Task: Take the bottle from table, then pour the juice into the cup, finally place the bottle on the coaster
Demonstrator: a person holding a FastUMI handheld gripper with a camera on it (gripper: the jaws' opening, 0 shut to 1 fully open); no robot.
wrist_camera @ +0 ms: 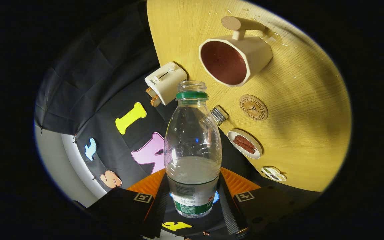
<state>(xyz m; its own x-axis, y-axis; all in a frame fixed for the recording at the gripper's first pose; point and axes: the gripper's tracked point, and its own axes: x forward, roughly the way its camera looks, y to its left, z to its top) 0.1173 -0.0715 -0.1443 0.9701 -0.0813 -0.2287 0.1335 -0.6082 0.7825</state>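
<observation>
My gripper (pixel 193 196) is shut on a clear plastic bottle (pixel 193 146), both fingers pressing its lower, labelled part. The bottle has a green neck ring and no cap, and clear liquid fills roughly its lower third. The whole view is rolled, so the wooden table (pixel 298 140) stands tilted beyond the bottle. A cream cup (pixel 235 58) with a dark red inside and a wooden handle stands on the table just beyond the bottle's mouth. The round cork coaster (pixel 253 107) lies nearer, beside the bottle's shoulder, with nothing on it.
A cream toaster (pixel 165 82) with bread in its slot stands at the table's edge. A small ribbed glass jar (pixel 218 115), a white dish (pixel 244 144) of brown strips and a small dish (pixel 273 174) line that edge. Droplets speckle the table by the cup.
</observation>
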